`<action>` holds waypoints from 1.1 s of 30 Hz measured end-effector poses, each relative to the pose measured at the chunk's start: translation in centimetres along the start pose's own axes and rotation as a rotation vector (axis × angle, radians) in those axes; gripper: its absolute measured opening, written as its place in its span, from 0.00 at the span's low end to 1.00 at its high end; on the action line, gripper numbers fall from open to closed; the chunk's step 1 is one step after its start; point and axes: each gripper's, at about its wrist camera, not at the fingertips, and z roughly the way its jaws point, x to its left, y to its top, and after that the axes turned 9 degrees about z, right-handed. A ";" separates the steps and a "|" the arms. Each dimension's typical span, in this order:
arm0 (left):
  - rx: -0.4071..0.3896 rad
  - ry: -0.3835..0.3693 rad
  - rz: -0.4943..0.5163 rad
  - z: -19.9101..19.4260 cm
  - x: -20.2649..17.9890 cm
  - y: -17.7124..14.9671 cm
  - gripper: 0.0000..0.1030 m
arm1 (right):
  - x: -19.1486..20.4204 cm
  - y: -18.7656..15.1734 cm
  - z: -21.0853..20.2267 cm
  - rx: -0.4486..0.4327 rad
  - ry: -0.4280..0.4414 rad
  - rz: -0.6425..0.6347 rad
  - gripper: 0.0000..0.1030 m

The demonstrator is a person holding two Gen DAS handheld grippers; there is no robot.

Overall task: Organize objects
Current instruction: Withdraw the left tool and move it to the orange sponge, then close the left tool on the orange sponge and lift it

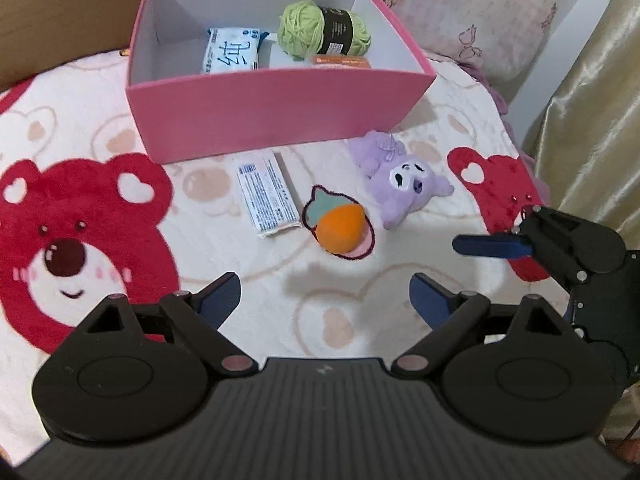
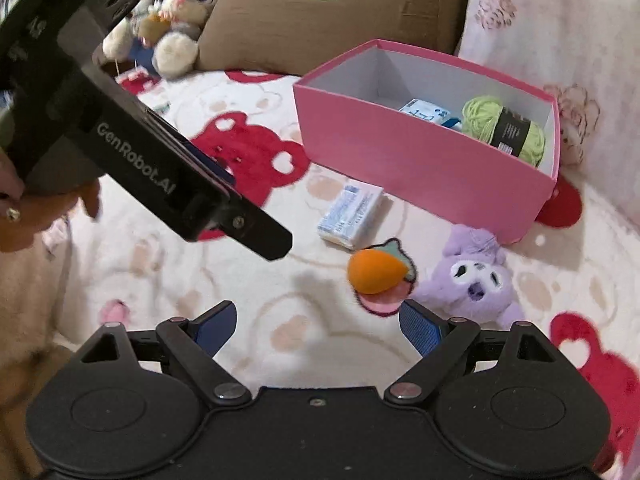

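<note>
A pink cardboard box (image 1: 280,116) sits in the upper middle of the left wrist view, open at the top, on a cream blanket (image 1: 248,264) printed with red bears. Inside it lie a skein of light green yarn (image 1: 320,32) with a black label band, a white and blue tissue pack (image 1: 232,52) to its left, and an orange-topped flat packet (image 1: 340,62) whose lower part is cut off by the near wall. The box floor beneath them is mostly hidden.

Just in front of the box, on the blanket, lie a white wrapped pack with blue print (image 1: 268,196), an orange egg-shaped sponge (image 1: 340,230) resting on a small radish-shaped patch (image 1: 320,206), and a purple plush toy (image 1: 400,184) face up at the right.

The left gripper (image 1: 324,296) fills the lower frame, its blue-padded fingers spread wide with nothing between them. The right gripper (image 2: 316,320) is likewise spread wide and empty; in its own view the sponge lies just beyond its right finger.

In the right wrist view's upper left, a grey plush rabbit (image 2: 180,12) is partly hidden behind the left gripper's body, beside a brown cushion (image 2: 332,8). A hand (image 2: 24,208) at the left edge is largely cut off.
</note>
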 end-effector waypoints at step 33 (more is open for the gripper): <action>-0.250 -0.131 -0.208 9.2 1.7 -2.9 0.28 | -3.0 -0.3 8.5 -0.111 -0.118 -0.069 0.47</action>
